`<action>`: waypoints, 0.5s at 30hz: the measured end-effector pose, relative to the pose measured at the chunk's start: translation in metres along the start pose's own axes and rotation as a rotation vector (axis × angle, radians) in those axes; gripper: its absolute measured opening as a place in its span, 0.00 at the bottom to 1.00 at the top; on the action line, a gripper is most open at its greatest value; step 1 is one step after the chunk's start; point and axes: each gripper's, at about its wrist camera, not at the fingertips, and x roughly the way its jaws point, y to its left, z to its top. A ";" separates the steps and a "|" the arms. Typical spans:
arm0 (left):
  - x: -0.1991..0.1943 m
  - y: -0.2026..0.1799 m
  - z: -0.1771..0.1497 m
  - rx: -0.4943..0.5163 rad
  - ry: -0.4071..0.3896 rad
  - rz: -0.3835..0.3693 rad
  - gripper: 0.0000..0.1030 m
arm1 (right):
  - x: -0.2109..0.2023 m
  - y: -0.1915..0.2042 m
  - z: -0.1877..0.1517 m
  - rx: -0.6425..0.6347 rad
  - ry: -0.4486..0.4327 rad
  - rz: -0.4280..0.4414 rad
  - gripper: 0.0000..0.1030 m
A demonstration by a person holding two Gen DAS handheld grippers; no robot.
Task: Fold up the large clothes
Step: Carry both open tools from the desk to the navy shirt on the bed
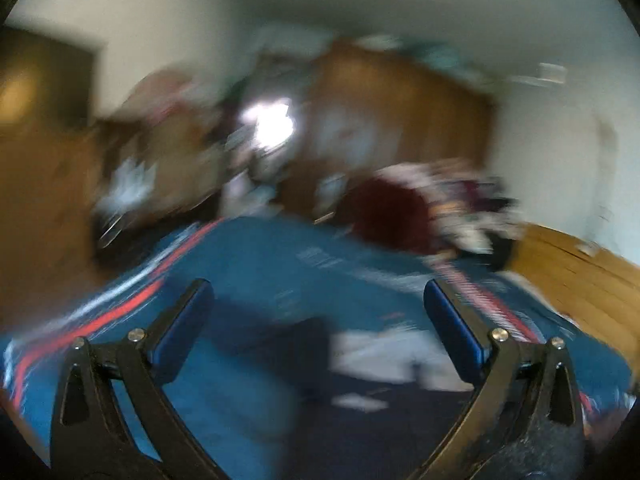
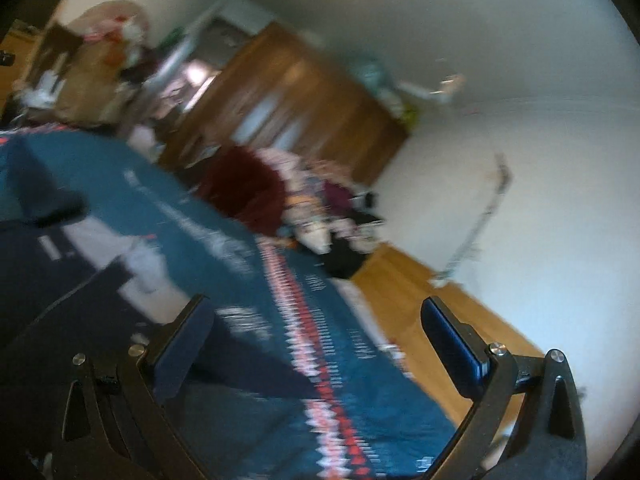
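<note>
Left wrist view is pretty blurry: the left tool (image 1: 318, 304) is spread wide with nothing in it, hanging over a blue bedspread (image 1: 256, 264). A dark navy garment (image 1: 304, 344) lies on it just ahead.

Right wrist view: right tool (image 2: 316, 320) also wide open and empty, garment (image 2: 44, 276) off to its left on the bedspread (image 2: 248, 264). Wooden floor (image 2: 404, 292) beside the bed.

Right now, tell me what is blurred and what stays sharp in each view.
Left wrist view: the teal patterned bedspread and wooden wardrobe smear with motion blur; the left gripper is sharp. Right wrist view: same smear, tilted; the right gripper is crisp; ceiling glare up top.
</note>
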 end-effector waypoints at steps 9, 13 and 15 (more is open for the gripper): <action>0.131 0.117 -0.029 -0.222 0.301 0.062 0.99 | 0.071 0.146 -0.005 -0.121 0.038 0.212 1.00; 0.188 0.124 -0.037 -0.267 0.398 0.027 0.87 | 0.107 0.183 -0.009 -0.130 0.090 0.284 1.00; 0.198 0.133 -0.036 -0.305 0.395 0.078 0.83 | 0.125 0.197 -0.012 -0.132 0.114 0.311 1.00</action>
